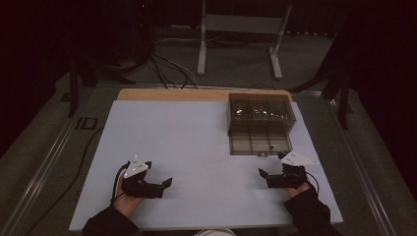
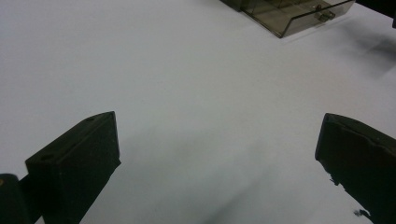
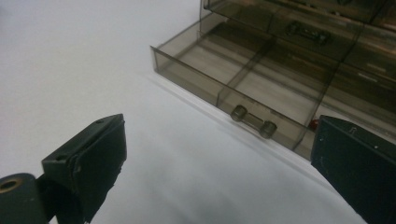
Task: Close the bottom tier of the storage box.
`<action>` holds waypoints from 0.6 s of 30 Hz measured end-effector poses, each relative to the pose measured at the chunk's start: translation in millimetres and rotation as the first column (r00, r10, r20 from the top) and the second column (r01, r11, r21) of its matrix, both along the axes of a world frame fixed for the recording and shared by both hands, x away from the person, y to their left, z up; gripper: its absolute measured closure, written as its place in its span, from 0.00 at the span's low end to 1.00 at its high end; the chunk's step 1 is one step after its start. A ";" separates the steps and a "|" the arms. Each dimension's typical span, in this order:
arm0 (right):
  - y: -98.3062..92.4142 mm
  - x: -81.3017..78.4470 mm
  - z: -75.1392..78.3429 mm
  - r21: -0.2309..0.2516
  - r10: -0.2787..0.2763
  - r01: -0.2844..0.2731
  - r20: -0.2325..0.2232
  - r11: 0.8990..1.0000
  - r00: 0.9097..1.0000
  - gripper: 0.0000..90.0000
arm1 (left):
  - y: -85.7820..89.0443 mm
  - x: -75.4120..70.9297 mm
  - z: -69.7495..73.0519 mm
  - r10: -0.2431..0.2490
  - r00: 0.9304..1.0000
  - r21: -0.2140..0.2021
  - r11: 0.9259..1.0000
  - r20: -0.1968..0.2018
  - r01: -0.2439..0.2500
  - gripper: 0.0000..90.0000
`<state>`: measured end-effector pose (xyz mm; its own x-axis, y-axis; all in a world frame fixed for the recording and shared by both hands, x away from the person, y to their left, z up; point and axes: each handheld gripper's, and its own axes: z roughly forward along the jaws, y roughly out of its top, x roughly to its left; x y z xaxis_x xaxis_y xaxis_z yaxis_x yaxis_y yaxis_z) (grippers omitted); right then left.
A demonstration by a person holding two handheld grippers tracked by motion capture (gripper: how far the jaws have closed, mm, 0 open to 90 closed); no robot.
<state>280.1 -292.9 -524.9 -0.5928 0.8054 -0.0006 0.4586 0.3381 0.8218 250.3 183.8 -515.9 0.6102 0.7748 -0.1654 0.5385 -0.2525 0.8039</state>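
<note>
White surface (image 1: 196, 147). Smoked drawer box (image 1: 260, 110) at 1 o'clock, drawer (image 1: 260, 140) pulled out toward right gripper (image 1: 264, 173), handle (image 3: 253, 122) just ahead of its wide, empty jaws. Left gripper (image 1: 167, 184) at 7 o'clock, also wide, empty.

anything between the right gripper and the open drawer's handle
Nothing: in the right gripper view, bare white table runs from the open right gripper to the drawer handle.
</note>
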 end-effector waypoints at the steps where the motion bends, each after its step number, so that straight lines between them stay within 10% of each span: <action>1: -0.5 0.3 -0.3 0.001 -0.005 0.005 -0.004 1.000 1.000 0.04 | -0.1 -0.1 0.1 0.000 1.000 0.001 1.000 0.001 0.000 0.01; 18: -9.8 9.0 -7.9 -0.042 -0.107 0.103 -0.120 0.994 0.987 0.06 | -0.1 0.4 -0.8 0.006 1.000 0.013 1.000 -0.007 -0.006 0.01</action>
